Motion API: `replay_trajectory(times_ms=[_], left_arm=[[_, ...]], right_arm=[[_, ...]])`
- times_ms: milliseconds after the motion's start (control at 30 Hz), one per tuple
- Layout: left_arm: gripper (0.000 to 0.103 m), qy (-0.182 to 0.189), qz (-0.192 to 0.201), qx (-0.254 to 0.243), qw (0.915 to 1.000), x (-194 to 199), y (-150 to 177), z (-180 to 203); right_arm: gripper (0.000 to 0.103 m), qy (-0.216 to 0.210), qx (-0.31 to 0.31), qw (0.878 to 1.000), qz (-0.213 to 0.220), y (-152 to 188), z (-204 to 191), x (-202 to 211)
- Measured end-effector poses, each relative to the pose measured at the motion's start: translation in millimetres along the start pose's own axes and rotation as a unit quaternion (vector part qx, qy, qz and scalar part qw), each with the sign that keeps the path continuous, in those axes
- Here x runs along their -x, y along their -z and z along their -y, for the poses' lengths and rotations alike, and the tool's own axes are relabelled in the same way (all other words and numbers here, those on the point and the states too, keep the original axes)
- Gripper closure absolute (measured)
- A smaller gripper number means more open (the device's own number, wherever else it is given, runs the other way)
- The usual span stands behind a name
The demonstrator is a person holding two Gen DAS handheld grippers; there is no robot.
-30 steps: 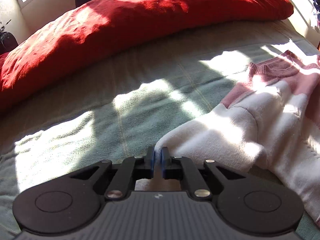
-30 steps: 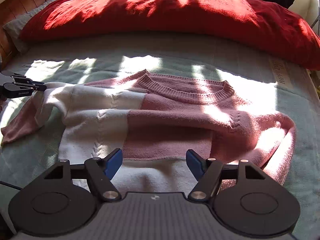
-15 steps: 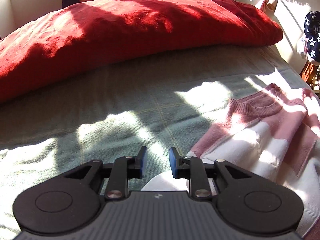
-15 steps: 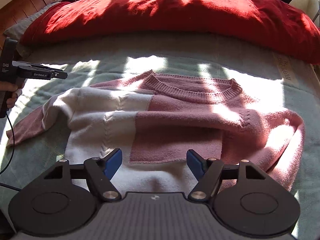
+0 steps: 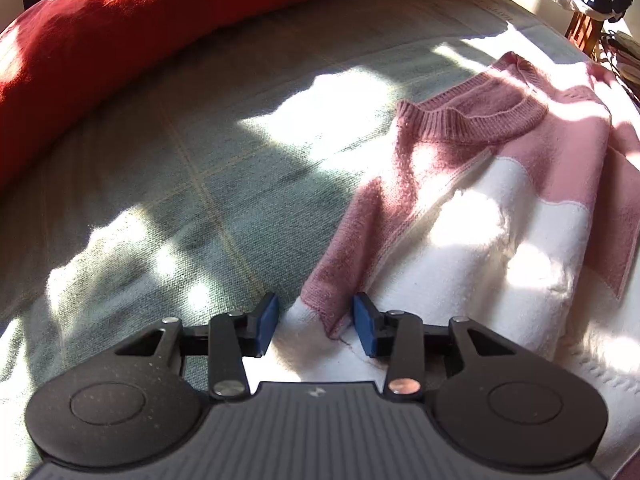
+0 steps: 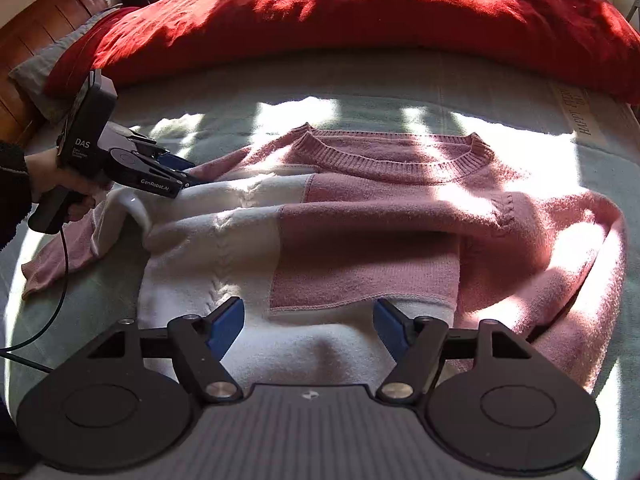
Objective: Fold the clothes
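sweater (image 6: 360, 240) hem behind right gripper (image 6: 308, 326)

Pink-and-white sweater (image 6: 360, 236) is lying spread on the green bedspread (image 6: 520, 112), red duvet (image 6: 360, 8) behind. Right claw (image 6: 308, 326) is hovering wide over the hem, gripping nothing. Left claw (image 6: 188, 178), in a hand (image 6: 56, 180), is closing at the shoulder seam.

One sweater (image 6: 360, 240), two grippers (image 5: 316, 326) (image 6: 308, 322), one red duvet (image 6: 360, 12).

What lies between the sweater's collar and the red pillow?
Only bare green blanket, sunlit in patches, separates the sweater collar from the red pillow, seen in the right wrist view.
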State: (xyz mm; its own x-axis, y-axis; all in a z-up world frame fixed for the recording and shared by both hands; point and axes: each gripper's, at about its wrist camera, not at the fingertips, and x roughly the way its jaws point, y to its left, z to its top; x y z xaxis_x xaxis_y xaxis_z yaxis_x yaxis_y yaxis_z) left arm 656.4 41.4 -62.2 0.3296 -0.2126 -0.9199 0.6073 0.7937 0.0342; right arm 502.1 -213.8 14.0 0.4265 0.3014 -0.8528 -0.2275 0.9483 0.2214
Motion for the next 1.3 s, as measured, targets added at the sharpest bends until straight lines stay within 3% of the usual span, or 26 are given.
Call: replay_trajectory(times_ms=[67, 133, 233, 333, 467, 633, 700, 733, 800, 900, 1000, 1033, 1133, 1233, 1300], left_arm=[[0.089, -0.026, 0.009, -0.005, 0.9996, 5.8, -5.4, 3.8], [0.089, -0.043, 0.036, 0.03, 0.998, 11.8, -12.2, -8.5], [0.08, -0.024, 0.041, 0.089, 0.9949, 10.1, -18.3, -31.9], [0.079, 0.0, 0.061, 0.128, 0.9899, 26.8, -8.0, -44.2], [0.071, -0.043, 0.082, 0.197, 0.9761, 68.0, 32.3, -68.4], [0.062, -0.128, 0.052, 0.312, 0.9398, 111.2, 123.6, -102.0], [0.062, -0.169, 0.033, 0.353, 0.9195, 122.4, 164.3, -106.8], [0.062, -0.191, 0.025, 0.373, 0.9074, 126.8, 182.6, -106.9], [0.06, -0.239, 0.013, 0.421, 0.8749, 133.5, 215.9, -104.6], [0.059, -0.266, 0.008, 0.501, 0.8236, 138.6, 262.7, -98.9], [0.053, -0.266, 0.0, 0.54, 0.7984, 133.5, 287.1, -92.8], [0.051, -0.264, 0.001, 0.548, 0.7934, 131.7, 291.2, -91.0], [0.05, -0.266, 0.007, 0.55, 0.7916, 129.5, 291.7, -87.0], [0.045, -0.285, -0.001, 0.53, 0.7991, 130.7, 289.6, -86.5], [0.039, -0.285, 0.0, 0.544, 0.7889, 134.2, 296.4, -88.9]], right_arm=[[0.028, -0.004, -0.002, 1.0, 0.001, 1.2, -0.4, -0.1], [0.028, -0.007, -0.005, 1.0, 0.003, 1.7, 0.2, 0.4], [0.028, -0.007, -0.006, 1.0, 0.002, 2.5, 1.8, 0.0], [0.028, -0.005, -0.004, 1.0, 0.001, 2.1, 1.8, 1.5], [0.028, -0.01, 0.003, 1.0, 0.003, 0.0, 0.1, 4.9], [0.028, -0.025, 0.004, 1.0, 0.006, -5.5, -3.3, 4.1], [0.028, -0.031, 0.011, 0.999, 0.007, -7.7, -8.3, 3.1], [0.028, -0.033, 0.017, 0.999, 0.007, -8.4, -11.5, 2.7], [0.026, -0.035, 0.028, 0.999, 0.004, -9.5, -17.6, 1.6], [0.026, -0.037, 0.037, 0.999, -0.001, -10.4, -24.2, -0.1], [0.026, -0.039, 0.044, 0.998, -0.004, -12.0, -31.7, -1.1], [0.026, -0.039, 0.046, 0.998, -0.004, -12.4, -34.0, -1.3], [0.025, -0.042, 0.053, 0.998, -0.006, -12.7, -43.5, -1.9], [0.025, -0.048, 0.06, 0.997, -0.006, -11.5, -54.5, -2.2], [0.025, -0.053, 0.065, 0.997, -0.007, -10.7, -61.8, -2.5]])
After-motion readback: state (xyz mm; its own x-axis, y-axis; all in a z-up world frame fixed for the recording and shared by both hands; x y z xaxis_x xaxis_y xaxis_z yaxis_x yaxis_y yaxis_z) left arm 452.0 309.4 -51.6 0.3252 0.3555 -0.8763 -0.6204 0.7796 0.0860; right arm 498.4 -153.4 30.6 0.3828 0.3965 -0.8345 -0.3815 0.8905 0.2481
